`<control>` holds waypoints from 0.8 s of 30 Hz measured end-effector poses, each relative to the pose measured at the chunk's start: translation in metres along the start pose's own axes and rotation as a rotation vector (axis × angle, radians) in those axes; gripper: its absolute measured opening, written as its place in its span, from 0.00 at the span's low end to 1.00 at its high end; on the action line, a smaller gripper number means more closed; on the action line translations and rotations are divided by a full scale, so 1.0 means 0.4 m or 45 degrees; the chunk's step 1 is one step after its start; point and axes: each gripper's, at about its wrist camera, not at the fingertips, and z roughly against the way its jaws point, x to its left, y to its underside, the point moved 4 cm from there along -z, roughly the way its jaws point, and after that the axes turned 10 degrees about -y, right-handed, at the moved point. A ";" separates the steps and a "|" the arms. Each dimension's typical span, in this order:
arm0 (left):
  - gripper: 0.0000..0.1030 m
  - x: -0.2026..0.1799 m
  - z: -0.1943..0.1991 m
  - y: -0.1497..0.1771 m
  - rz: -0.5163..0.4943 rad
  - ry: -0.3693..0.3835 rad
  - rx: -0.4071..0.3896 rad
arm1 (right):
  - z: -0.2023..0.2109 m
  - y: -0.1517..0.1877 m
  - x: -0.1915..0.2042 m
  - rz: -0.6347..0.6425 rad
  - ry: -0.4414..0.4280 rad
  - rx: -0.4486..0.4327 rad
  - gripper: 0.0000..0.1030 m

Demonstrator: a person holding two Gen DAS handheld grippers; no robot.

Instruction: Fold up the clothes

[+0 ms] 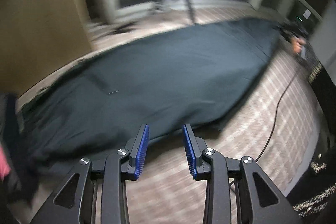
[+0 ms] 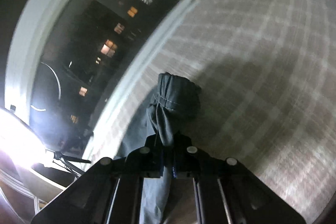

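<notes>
The dark green garment [image 1: 159, 79] lies spread out long on the checked carpet [image 1: 262, 119]. The left gripper [image 1: 166, 140] hovers just at the garment's near edge, its blue pads [image 1: 142, 150] wide apart and holding nothing. The right gripper [image 2: 168, 152] pinches the garment's bunched elastic end [image 2: 174, 98] above the carpet.

Checked carpet floor [image 1: 262, 119]; dark garment [image 1: 147, 81] spread flat on it; black cable [image 1: 279, 102] alongside.

Left gripper [image 1: 166, 149] with blue pads parted and empty, right gripper [image 2: 168, 152] clamped tight on bunched fabric
</notes>
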 end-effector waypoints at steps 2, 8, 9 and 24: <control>0.30 0.068 0.042 0.029 0.062 -0.037 -0.036 | 0.031 0.010 0.081 0.067 -0.016 -0.020 0.05; 0.32 0.274 0.171 0.117 0.248 -0.147 -0.144 | 0.114 0.081 0.355 0.316 -0.060 -0.070 0.05; 0.32 0.308 0.192 0.132 0.279 -0.165 -0.162 | 0.124 0.111 0.406 0.372 -0.061 -0.080 0.05; 0.32 0.607 0.271 0.373 0.335 -0.103 -0.219 | -0.081 0.938 1.034 0.969 -0.134 0.141 0.05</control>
